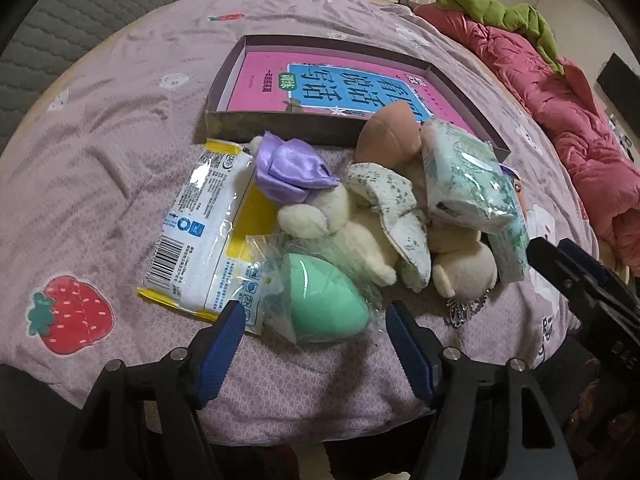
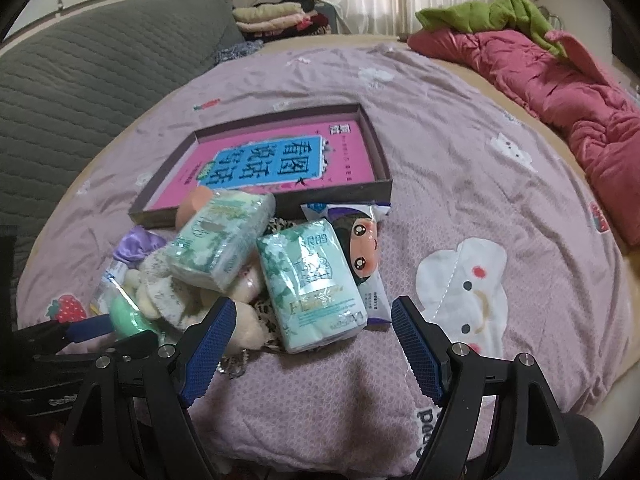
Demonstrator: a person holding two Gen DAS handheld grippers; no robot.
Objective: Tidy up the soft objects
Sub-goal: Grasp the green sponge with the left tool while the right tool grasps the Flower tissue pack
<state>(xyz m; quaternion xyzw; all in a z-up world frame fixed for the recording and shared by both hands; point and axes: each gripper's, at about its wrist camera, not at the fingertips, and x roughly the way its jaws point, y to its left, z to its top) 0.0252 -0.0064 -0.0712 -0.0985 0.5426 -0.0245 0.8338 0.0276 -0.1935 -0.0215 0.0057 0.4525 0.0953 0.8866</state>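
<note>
Mint-green and wrapped in clear film, the sponge egg [image 1: 318,300] is lying just ahead of the left gripper [image 1: 312,326], whose wide-parted blue pads are straddling it, holding nothing; its long axis is running obliquely across the gap. The plush toy [image 1: 360,232] behind is half buried.

From the right wrist, the right gripper [image 2: 310,326] is hanging spread and empty, the near tissue pack [image 2: 310,284] lying lengthwise just ahead. The keychain [image 2: 234,364] below is perhaps metal.
</note>
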